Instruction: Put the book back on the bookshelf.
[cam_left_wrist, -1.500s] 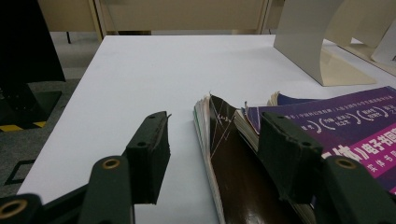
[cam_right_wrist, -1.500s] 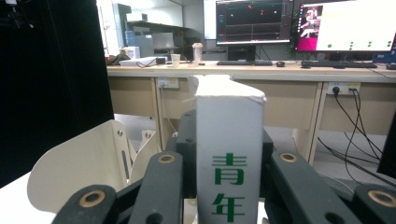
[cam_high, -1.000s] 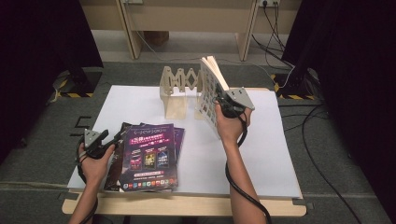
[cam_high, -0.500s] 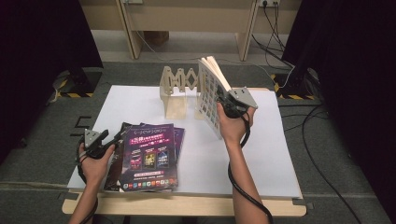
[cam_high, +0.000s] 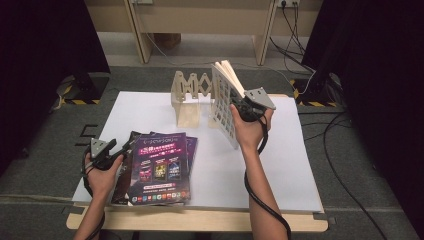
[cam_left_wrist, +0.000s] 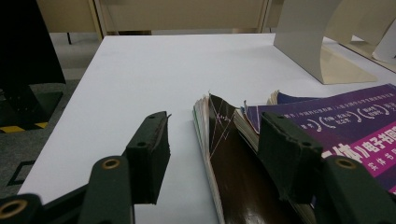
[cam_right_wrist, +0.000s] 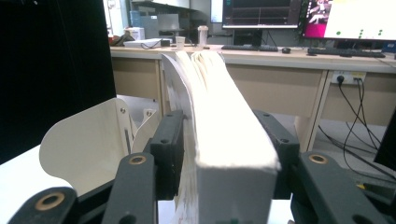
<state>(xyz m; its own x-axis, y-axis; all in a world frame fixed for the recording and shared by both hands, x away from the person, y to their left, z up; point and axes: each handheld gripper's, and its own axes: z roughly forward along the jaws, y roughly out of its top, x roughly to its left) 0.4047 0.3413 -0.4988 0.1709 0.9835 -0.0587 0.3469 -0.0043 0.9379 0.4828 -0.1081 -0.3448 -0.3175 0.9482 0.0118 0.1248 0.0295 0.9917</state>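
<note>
My R fingers (cam_right_wrist: 170, 149) have just been opening, w/ the thick book (cam_high: 226, 102) still between them; in the right gripper view a pad sits at each face, so I can't tell if they still press. The book stands upright by the wooden rack (cam_high: 190, 87) at the back of the worktop (cam_high: 300, 165), spine down, long axis vertical, straight ahead of the right gripper (cam_high: 243, 107). My L fingers (cam_left_wrist: 154, 144) are spread wide, holding nothing, straddling the edge of the magazine stack (cam_high: 160, 167) lying flat just R of the left gripper (cam_high: 116, 156). I reckon the next pick turns on that stack's edge.
</note>
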